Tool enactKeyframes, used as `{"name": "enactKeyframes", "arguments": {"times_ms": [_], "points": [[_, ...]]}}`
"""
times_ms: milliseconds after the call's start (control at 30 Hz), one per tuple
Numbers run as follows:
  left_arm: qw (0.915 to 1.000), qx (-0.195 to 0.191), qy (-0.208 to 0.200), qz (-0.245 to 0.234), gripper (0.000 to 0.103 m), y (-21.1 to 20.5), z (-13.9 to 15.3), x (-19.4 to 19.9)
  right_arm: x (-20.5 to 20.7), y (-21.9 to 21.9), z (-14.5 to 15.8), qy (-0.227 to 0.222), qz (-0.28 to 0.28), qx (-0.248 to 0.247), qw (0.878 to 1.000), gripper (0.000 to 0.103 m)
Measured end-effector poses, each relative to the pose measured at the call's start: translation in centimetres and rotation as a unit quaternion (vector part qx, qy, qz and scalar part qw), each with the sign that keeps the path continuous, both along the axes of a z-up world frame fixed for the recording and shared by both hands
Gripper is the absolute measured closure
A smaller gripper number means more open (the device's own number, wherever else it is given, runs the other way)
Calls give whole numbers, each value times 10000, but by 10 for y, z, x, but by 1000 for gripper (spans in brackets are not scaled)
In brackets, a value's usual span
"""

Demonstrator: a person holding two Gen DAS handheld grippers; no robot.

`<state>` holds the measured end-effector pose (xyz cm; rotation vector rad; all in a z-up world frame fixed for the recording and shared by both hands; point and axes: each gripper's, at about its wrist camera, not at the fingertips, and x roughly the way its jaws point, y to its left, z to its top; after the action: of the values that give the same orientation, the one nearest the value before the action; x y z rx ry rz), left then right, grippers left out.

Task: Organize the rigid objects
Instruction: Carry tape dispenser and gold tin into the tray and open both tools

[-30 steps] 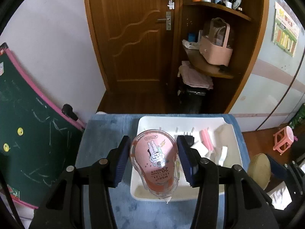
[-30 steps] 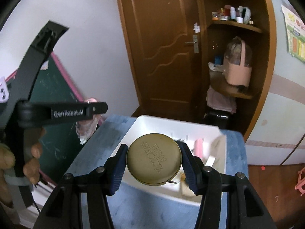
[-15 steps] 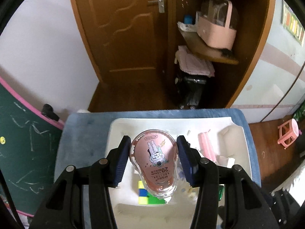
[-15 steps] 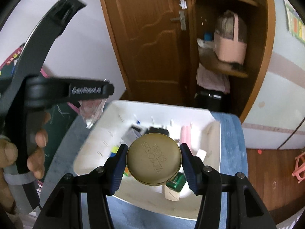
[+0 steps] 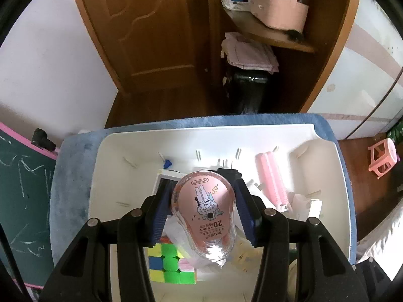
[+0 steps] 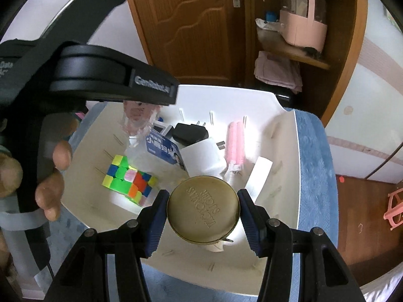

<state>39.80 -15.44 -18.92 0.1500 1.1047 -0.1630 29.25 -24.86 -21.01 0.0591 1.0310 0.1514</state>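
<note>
My left gripper (image 5: 202, 210) is shut on a pink correction-tape dispenser (image 5: 204, 209) and holds it above the white bin (image 5: 118, 141). My right gripper (image 6: 202, 212) is shut on a round brass tin (image 6: 203, 211) and holds it over the near part of the same bin (image 6: 297, 151). In the right wrist view the left gripper's black body (image 6: 110, 75) hangs over the bin's left side, with the pink dispenser (image 6: 137, 118) below it. In the bin lie a colour cube (image 6: 129, 180), a pink ribbed piece (image 6: 235, 143), a black plug (image 6: 191, 130) and white pieces.
The bin stands on a blue mat (image 5: 68, 191) on a small table. A green chalkboard (image 5: 20, 196) is at the left. A wooden door (image 5: 151, 30) and corner shelves with a pink basket (image 5: 279, 2) stand behind. A pink stool (image 5: 381, 158) is on the floor at the right.
Both grippers have moved forward and tilted down over the bin, each still holding its object. The cube and the bin's other contents have come into view.
</note>
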Motion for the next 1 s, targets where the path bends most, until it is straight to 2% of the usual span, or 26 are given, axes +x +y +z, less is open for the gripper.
{"name": "enactKeyframes", "arguments": {"times_ms": [333,400,467,533,600,1000], "points": [[9999,73,115,-38,49,-9,-12,6,4,-1,-13,127,37,20,9999,47],[9998,63,177,-16,48,-9,-13,6,4,-2,-13,120,17,52,9999,40],[9998,48,208,4,41,-8,-14,5,4,-2,-12,57,-14,70,10000,37],[9998,75,191,25,25,-7,-12,3,3,-2,-11,14,-14,98,10000,37],[9999,64,143,15,22,-7,-9,-1,3,-2,-10,5,-14,126,9999,37],[9999,82,-32,110,22,5,17,-19,-6,0,-1,-31,-118,238,9996,37]]}}
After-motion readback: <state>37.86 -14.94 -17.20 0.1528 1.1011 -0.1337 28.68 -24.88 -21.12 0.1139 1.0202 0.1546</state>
